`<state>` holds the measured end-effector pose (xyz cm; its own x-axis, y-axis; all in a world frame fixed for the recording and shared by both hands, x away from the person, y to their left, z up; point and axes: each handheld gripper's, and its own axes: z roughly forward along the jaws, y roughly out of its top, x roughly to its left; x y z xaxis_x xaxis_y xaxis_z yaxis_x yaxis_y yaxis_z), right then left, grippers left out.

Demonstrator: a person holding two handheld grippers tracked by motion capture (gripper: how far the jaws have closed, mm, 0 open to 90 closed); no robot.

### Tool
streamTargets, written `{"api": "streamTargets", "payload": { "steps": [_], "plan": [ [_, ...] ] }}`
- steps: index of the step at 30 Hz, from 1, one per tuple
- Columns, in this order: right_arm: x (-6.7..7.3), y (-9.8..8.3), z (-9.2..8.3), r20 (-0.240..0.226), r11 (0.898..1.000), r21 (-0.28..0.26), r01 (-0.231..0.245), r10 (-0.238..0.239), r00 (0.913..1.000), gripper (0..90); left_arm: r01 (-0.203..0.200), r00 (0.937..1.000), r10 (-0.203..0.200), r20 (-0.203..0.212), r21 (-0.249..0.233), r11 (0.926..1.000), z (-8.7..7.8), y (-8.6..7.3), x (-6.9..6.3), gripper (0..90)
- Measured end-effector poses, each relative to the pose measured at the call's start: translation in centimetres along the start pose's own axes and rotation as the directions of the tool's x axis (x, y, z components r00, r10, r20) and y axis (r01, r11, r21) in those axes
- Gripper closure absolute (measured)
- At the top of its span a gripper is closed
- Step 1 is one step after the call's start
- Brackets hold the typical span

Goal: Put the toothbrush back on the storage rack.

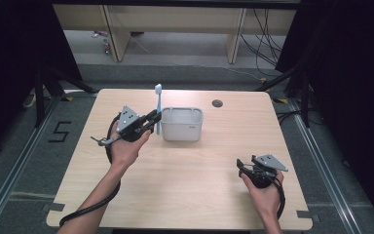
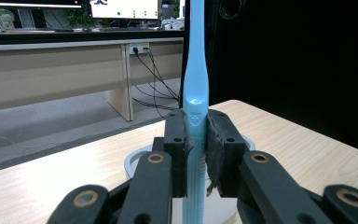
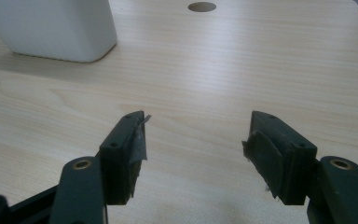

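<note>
A light blue toothbrush (image 1: 158,107) stands upright, bristle head up, just left of a white rectangular cup (image 1: 182,124) near the table's back middle. My left gripper (image 1: 152,120) is shut on its handle, held above the table beside the cup's left wall. In the left gripper view the toothbrush (image 2: 195,107) rises between the two pads, with the cup's rim (image 2: 135,161) behind and below. My right gripper (image 1: 242,166) rests low at the front right of the table, open with nothing between its fingers. Its own view shows the right gripper (image 3: 193,140) over bare wood, the cup (image 3: 51,28) far off.
A round cable hole (image 1: 217,103) sits in the wooden table (image 1: 185,185) at the back right of the cup. Beyond the table's far edge are a grey floor, desk legs and loose cables. Black curtains flank both sides.
</note>
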<state>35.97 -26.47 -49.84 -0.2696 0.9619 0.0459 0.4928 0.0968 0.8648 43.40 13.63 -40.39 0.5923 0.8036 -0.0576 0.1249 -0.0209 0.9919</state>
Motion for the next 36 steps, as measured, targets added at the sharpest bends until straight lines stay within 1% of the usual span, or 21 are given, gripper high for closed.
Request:
{"api": "streamTargets", "payload": {
  "steps": [13, 16, 18, 19, 22, 25, 26, 29, 30, 32, 35, 36],
  "plan": [
    [0.0, 0.0, 0.0, -0.002, 1.0, -0.002, 0.005, -0.005, 1.0, 37.9, -0.003, 1.0, 0.003, -0.002, -0.001, 1.0, 0.6, 0.5, 0.2, 78.5],
    [0.0, 0.0, 0.0, -0.002, 1.0, 0.004, -0.001, 0.001, 1.0, 37.9, 0.004, 1.0, -0.004, -0.003, -0.006, 1.0, 0.7, 0.5, 0.2, 78.6],
    [0.0, 0.0, 0.0, -0.002, 1.0, 0.003, -0.001, 0.001, 1.0, 37.9, 0.005, 1.0, -0.005, -0.003, -0.006, 1.0, 0.8, 0.6, 0.3, 78.6],
    [0.0, -0.1, 0.1, -0.004, 1.0, -0.007, -0.006, 0.006, 1.0, 37.9, 0.005, 1.0, -0.005, -0.003, -0.008, 1.0, 0.8, 0.7, 0.3, 78.6],
    [0.1, -0.1, 0.2, -0.011, 1.0, -0.003, -0.013, 0.013, 0.9999, 37.9, 0.004, 1.0, -0.004, -0.004, -0.009, 1.0, 0.9, 0.8, 0.3, 78.5],
    [0.0, -0.1, 0.1, -0.002, 1.0, -0.008, -0.005, 0.005, 1.0, 37.9, 0.005, 1.0, -0.005, -0.005, -0.012, 0.9999, 1.0, 1.0, 0.3, 78.6],
    [0.0, 0.0, 0.1, -0.004, 1.0, 0.0, -0.003, 0.003, 1.0, 37.9, 0.006, 1.0, -0.006, -0.006, -0.014, 0.9999, 1.1, 1.0, 0.3, 78.5],
    [0.0, 0.0, 0.1, -0.005, 1.0, 0.001, -0.005, 0.005, 1.0, 37.9, 0.007, 1.0, -0.007, -0.006, -0.015, 0.9999, 1.2, 1.2, 0.4, 78.6],
    [0.0, -0.1, 0.1, -0.004, 1.0, -0.001, 0.004, -0.004, 1.0, 37.9, 0.012, 0.9999, -0.012, -0.007, -0.017, 0.9998, 1.2, 1.2, 0.4, 78.5],
    [-0.1, -0.1, 0.1, -0.003, 1.0, -0.001, 0.004, -0.004, 1.0, 37.9, 0.011, 0.9999, -0.011, -0.009, -0.018, 0.9998, 1.3, 1.3, 0.4, 78.5],
    [0.0, 0.0, 0.1, -0.005, 1.0, -0.002, -0.002, 0.002, 1.0, 37.9, 0.016, 0.9998, -0.016, -0.011, -0.023, 0.9996, 1.4, 1.4, 0.4, 78.6],
    [-0.1, -0.1, 0.1, -0.003, 1.0, -0.003, 0.005, -0.005, 1.0, 37.9, 0.014, 0.9999, -0.015, -0.008, -0.026, 0.9996, 1.5, 1.5, 0.4, 78.6]
  ]
}}
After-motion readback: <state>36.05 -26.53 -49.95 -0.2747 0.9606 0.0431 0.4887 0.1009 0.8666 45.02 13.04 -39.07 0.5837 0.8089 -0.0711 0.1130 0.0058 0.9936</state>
